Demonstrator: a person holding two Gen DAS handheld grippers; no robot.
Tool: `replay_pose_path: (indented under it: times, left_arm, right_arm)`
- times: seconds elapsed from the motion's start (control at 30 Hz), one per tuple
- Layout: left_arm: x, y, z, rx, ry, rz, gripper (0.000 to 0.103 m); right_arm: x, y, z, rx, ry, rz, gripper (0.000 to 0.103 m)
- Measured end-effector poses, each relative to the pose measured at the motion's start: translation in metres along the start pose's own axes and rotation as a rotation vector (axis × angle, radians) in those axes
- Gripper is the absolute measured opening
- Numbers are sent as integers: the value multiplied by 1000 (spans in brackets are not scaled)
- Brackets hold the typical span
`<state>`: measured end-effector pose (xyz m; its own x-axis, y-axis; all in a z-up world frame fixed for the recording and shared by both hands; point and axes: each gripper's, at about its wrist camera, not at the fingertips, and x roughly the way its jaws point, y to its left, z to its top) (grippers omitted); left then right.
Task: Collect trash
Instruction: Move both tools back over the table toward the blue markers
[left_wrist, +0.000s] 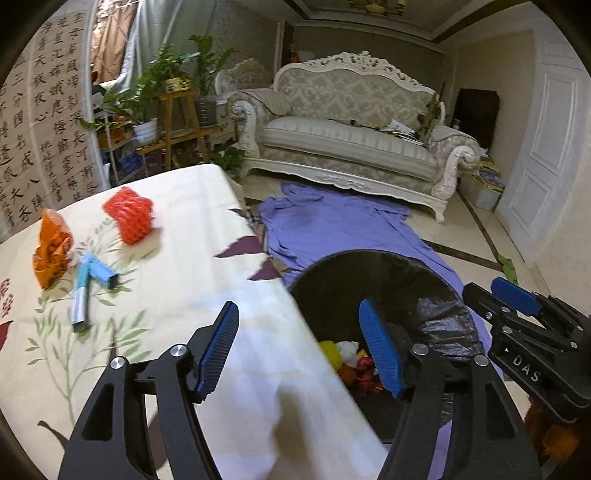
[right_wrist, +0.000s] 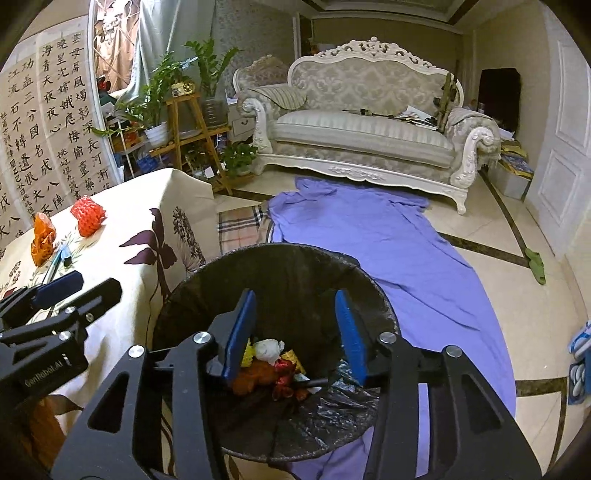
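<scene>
Black bin: a round bin (right_wrist: 280, 295) with a black bag in it stands on the floor, low in the middle of the right wrist view. It is just beside the edge of the surface.
Trash in bin: at the bottom lie a white wad (right_wrist: 269, 349), a yellow scrap, an orange piece and red shiny bits, all heaped together.
Right gripper: the right gripper (right_wrist: 293, 332) hangs over the mouth of the bin. Its blue jaws are apart and nothing is between them. In the left wrist view it shows at the right edge (left_wrist: 517, 295).
Left gripper: the left gripper (left_wrist: 301, 345) is low in the middle of its own view. Its jaws are spread wide and hold nothing. One jaw is over the surface and the other is over the bin (left_wrist: 384, 288).
Surface: a cream cloth with leaves and purple flowers (left_wrist: 177, 229) covers it. It fills the left side of the left wrist view.
Trash left on the surface: a red foam net (left_wrist: 129, 214) lies in the upper left part. An orange crumpled wrapper (left_wrist: 51, 247) is near it, closer to the left edge. A blue and silver tube (left_wrist: 86, 291) lies just beside the wrapper.
Floor: a purple sheet (right_wrist: 369, 236) is spread under and behind the bin.
Sofa: a white sofa (right_wrist: 369, 125) stands at the back, upper right.
Plants: green pot plants (right_wrist: 170, 96) sit on a wooden stand, upper left.
</scene>
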<state>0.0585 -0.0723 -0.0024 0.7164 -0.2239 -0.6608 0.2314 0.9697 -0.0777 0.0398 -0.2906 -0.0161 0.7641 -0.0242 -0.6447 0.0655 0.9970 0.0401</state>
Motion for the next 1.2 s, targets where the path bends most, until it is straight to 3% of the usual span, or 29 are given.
replay_pose_path:
  times: [0.57, 0.8, 1.0, 1.2]
  left_arm:
    - [-2, 52, -5, -76, 17, 110, 71]
    - [-8, 90, -10, -132, 30, 185, 71]
    - [-8, 136, -16, -219, 79, 257, 71]
    - [5, 169, -13, -298, 136, 267, 71]
  right_arm:
    - [8, 64, 6, -83, 25, 91, 54]
    - [16, 102, 5, -144, 55, 149, 54]
    - [29, 138, 5, -193, 94, 203, 54]
    - [42, 170, 7, -259, 132, 221, 54]
